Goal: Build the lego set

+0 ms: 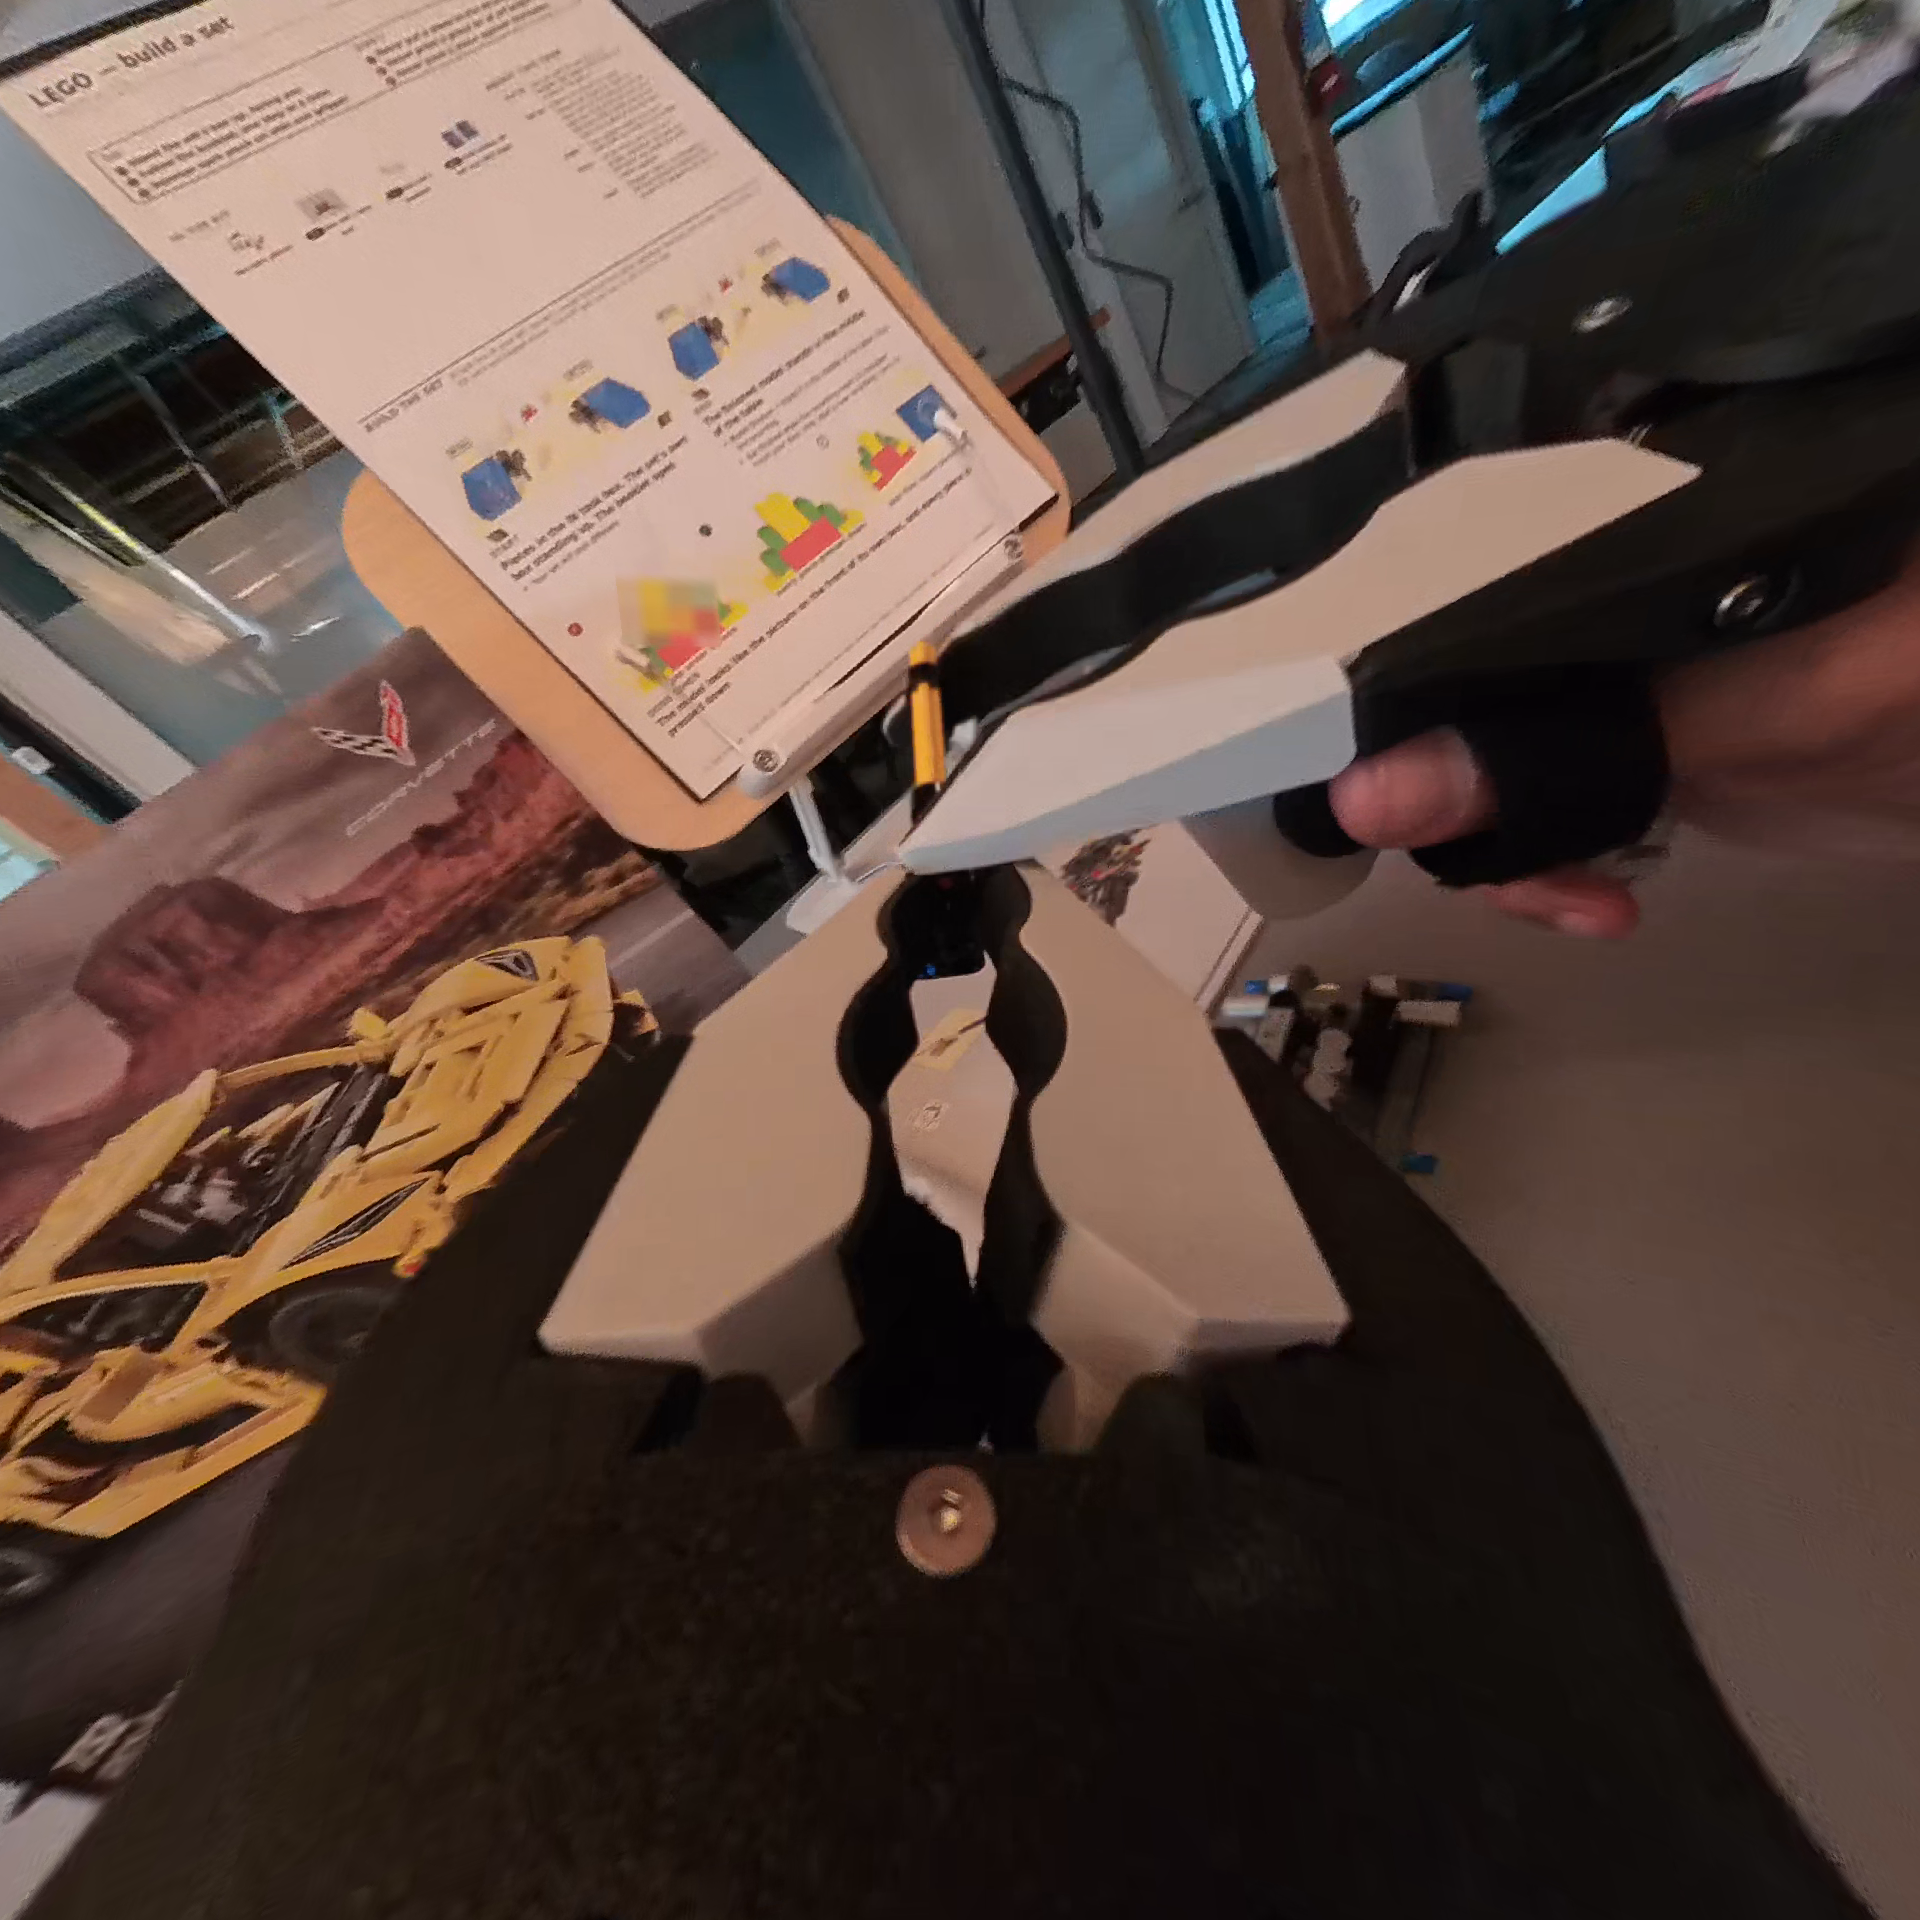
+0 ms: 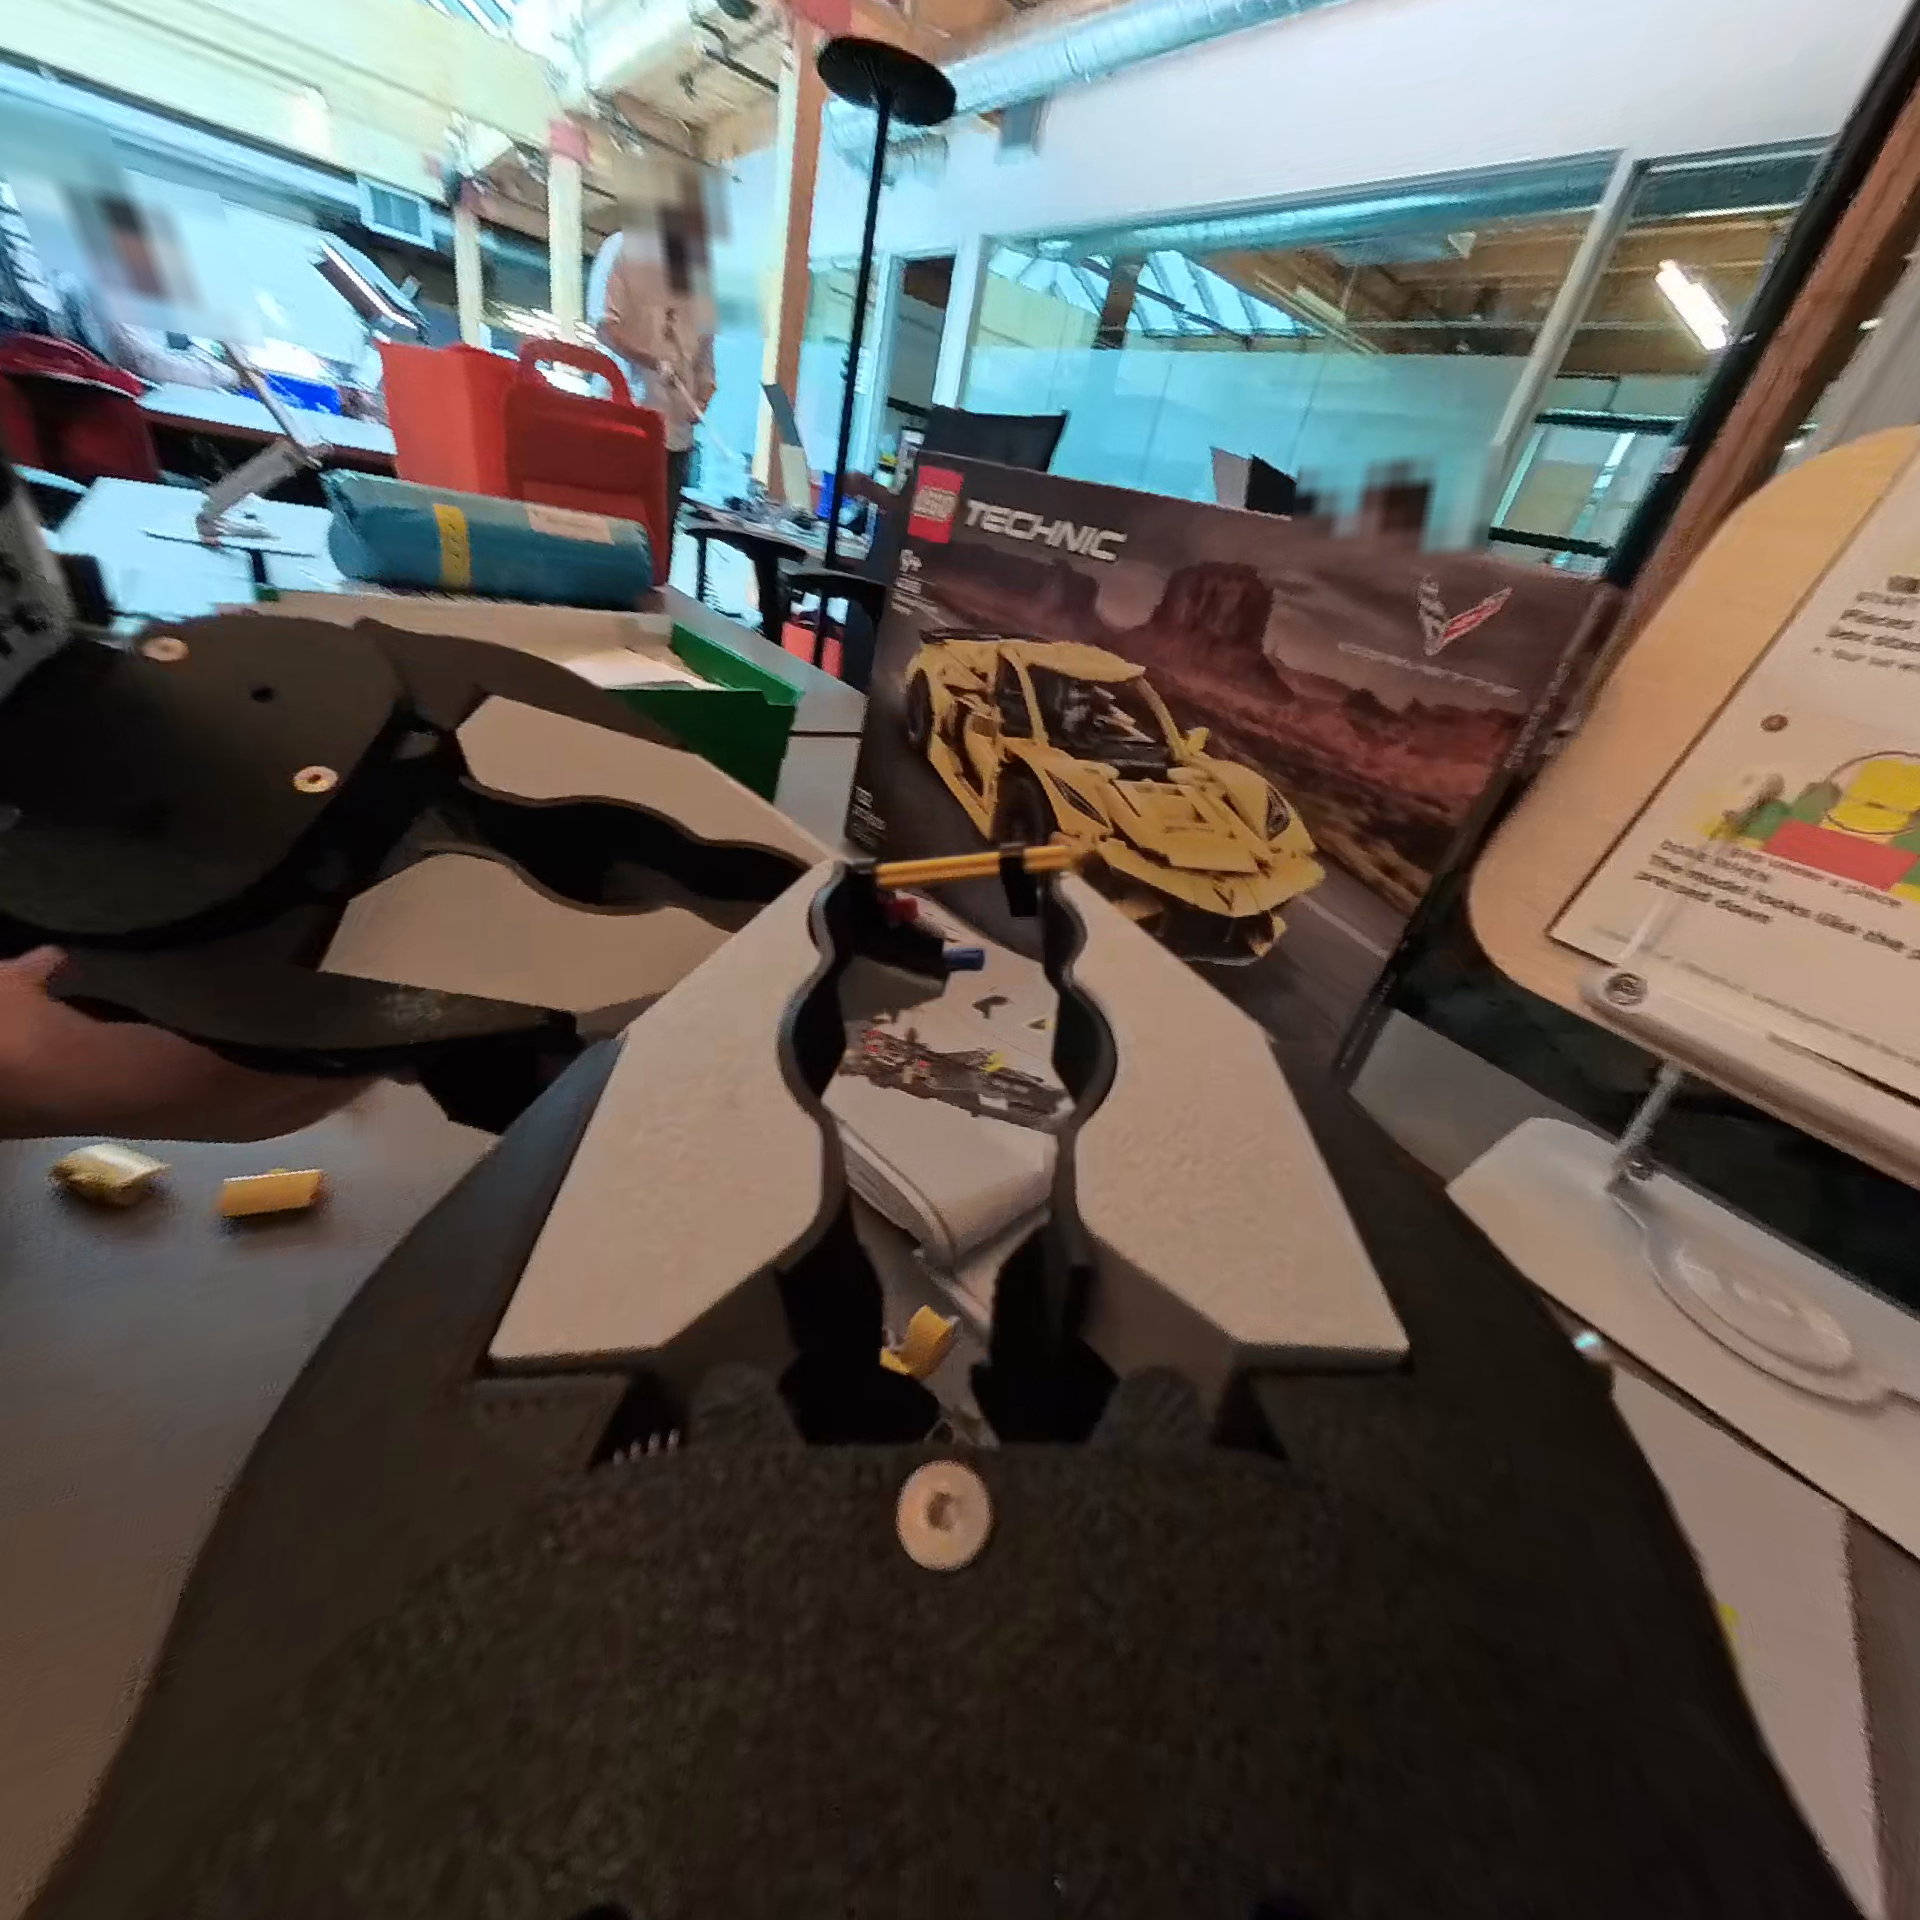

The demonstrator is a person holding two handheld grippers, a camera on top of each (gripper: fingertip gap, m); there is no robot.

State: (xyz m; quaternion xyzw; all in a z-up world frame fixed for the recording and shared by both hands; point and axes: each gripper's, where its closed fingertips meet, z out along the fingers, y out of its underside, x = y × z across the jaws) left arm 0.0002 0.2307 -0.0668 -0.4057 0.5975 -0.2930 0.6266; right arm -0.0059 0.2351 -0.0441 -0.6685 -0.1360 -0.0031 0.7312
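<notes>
Now | right tongs [image 2: 940,868] clench yellow rod [image 2: 971,864] at tips | left tongs [image 1: 951,914] grip black piece [image 1: 948,940] beside it

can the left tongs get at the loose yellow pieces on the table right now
Probably not yet: the left tongs are shut on a small black part, held up against the yellow axle. The yellow pieces lie unobstructed below.

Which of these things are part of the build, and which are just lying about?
In use:
thin yellow rod
small black piece
left gripper
right gripper
open instruction booklet

Lying about:
tall black floor lamp
red bag
</notes>
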